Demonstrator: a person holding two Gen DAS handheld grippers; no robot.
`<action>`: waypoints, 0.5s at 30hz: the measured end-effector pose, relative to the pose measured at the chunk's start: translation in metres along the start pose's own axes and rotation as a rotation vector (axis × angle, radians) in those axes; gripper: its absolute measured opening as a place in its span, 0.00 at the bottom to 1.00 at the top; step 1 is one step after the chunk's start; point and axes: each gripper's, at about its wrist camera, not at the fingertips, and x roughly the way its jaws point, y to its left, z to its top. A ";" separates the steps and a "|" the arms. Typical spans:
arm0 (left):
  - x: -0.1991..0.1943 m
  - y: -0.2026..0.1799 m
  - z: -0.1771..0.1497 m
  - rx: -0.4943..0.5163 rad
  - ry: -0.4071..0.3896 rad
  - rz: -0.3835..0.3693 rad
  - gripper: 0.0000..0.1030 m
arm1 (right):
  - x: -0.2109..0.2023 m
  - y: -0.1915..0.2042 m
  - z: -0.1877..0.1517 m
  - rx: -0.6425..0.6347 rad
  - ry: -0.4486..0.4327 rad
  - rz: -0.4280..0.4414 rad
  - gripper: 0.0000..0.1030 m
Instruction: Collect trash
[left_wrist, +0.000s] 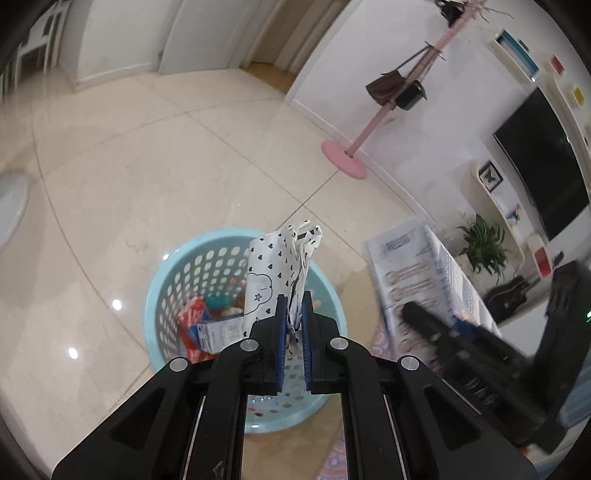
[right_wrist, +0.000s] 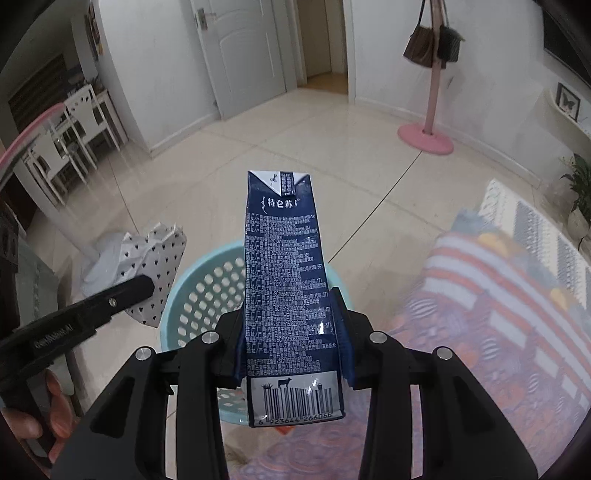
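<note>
- Pale tiled floor (left_wrist: 147, 184) carries the light-blue perforated basket (left_wrist: 177, 280), which is your landmark; it already holds a red pack, a small white carton and other scraps. A patterned rug (right_wrist: 498, 314) lies just beside the basket, on its coat-stand side.
- Your left gripper (left_wrist: 293, 317) has its fingers closed tight on a crumpled white paper bag with black hearts (left_wrist: 273, 266). In the left wrist view the bag stands above the basket's opening; in the right wrist view it appears over the rim on the side away from the rug, possibly partly outside it.
- Your right gripper (right_wrist: 291, 332) has its fingers clamped on the sides of a dark-blue milk carton (right_wrist: 284, 288), held lengthwise above the basket, barcode end toward the camera.
- Risk one: the bag is light and irregular. Released near the rim, it would likely drift or catch the edge and land on the floor.
- Risk two: the carton is long and stiff. Dropped off-centre, it could strike the rim, bridge it or tip out toward the rug.
- Risk three: both grippers crowd one opening. Simultaneous release invites a collision between the fingers or the items.
- Risk four: any residue in the carton could leak; I cannot tell whether it is empty.
</note>
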 end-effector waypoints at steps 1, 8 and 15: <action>0.000 0.001 0.000 0.000 -0.001 0.006 0.08 | 0.003 0.001 -0.001 0.000 0.006 -0.003 0.34; -0.008 0.005 0.005 -0.022 -0.038 0.019 0.42 | 0.008 0.007 -0.002 0.034 -0.005 0.008 0.62; -0.012 0.007 0.005 -0.033 -0.063 0.020 0.59 | -0.002 -0.002 -0.010 0.083 -0.004 0.004 0.62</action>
